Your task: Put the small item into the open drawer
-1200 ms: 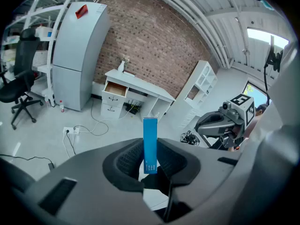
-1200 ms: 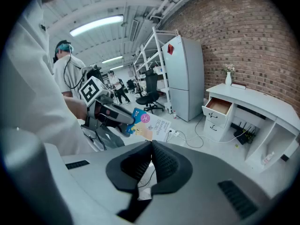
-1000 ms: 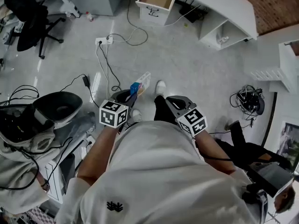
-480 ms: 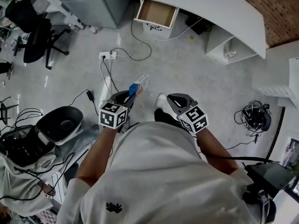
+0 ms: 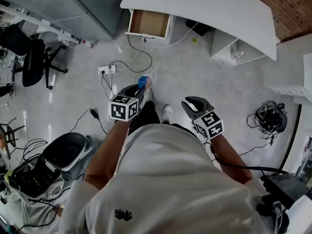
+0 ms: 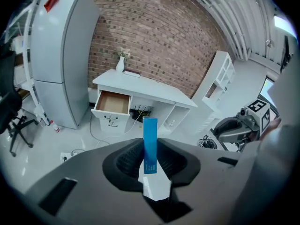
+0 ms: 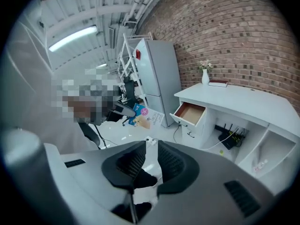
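Observation:
A slim blue and white box stands between the jaws of my left gripper, which is shut on it. In the left gripper view the box points up out of the pads. The open drawer, brown inside, sits under the left end of the white desk, well ahead of both grippers. My right gripper hangs beside the left one over the floor. In the right gripper view its jaws stand a little apart with nothing between them, and the drawer shows ahead.
A grey fridge stands left of the desk. A power strip and cables lie on the floor between me and the drawer. An office chair is at the left, a cable bundle at the right.
The desk and open drawer have come nearer as the person walks forward. Both grippers keep their pose, and the left one still holds the box.

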### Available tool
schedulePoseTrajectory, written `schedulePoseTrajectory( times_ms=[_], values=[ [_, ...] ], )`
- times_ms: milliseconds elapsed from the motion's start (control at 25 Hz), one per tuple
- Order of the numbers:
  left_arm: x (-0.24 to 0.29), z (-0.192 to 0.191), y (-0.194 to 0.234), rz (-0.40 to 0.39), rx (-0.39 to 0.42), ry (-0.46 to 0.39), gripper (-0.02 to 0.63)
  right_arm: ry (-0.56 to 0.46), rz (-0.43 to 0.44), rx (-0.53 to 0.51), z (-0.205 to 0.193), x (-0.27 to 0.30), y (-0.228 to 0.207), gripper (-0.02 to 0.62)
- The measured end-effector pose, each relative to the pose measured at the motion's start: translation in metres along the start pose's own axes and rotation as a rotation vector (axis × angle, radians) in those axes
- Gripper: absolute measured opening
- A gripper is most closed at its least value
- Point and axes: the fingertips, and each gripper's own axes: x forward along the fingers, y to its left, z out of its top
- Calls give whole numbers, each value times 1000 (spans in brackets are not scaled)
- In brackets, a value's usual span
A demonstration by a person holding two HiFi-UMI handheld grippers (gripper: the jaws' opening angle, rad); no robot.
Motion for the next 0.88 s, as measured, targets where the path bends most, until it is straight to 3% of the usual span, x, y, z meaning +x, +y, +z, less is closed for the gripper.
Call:
schedulePoseTrajectory(
  times_ms=[520, 880],
  values=[
    [182, 160, 124, 78, -21, 42, 95, -29, -237, 217, 83, 35, -155, 83],
    [315, 226, 190, 101, 44, 133, 95, -12, -372, 356, 111, 61, -221, 81]
  ],
)
